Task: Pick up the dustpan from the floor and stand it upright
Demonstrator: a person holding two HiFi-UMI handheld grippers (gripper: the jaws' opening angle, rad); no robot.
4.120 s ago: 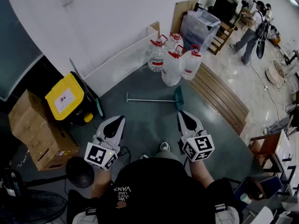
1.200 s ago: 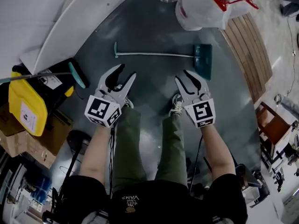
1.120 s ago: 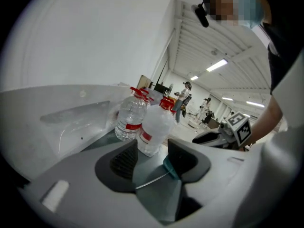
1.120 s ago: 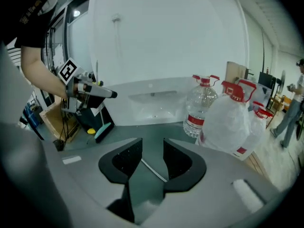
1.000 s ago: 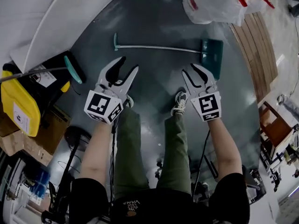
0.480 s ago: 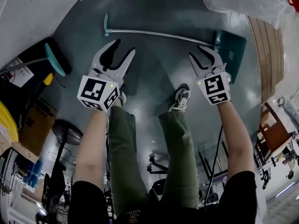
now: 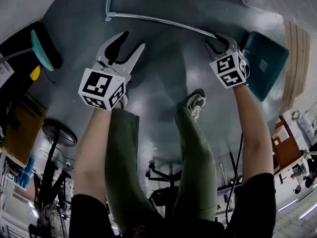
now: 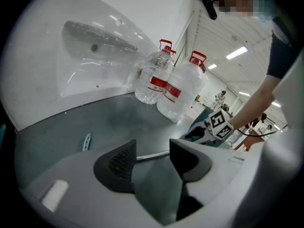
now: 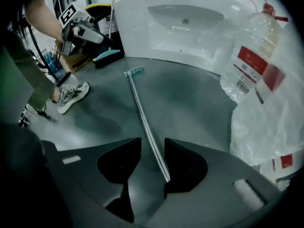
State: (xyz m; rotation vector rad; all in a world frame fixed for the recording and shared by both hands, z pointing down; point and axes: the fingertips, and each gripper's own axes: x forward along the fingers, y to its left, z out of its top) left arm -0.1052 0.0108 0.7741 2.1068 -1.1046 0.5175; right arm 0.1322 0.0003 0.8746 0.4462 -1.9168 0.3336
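The teal dustpan lies flat on the grey floor at the right, and its long metal handle runs left to a teal end grip. My right gripper is low over the handle where it meets the pan. In the right gripper view the handle runs between the jaws of the right gripper, close to the right pad; they have just been opening. My left gripper hangs short of the handle's middle. Its jaws have opened a little and hold nothing.
Big water bottles and a plastic bag stand beyond the dustpan, and a white basin leans on the wall. A teal broom head and cardboard box are at the left, wooden slats at the right. The person's shoe is behind the handle.
Both grippers have sunk toward the floor as the person bent down. The right one has come down over the handle by the pan; the left has neared the handle's middle.
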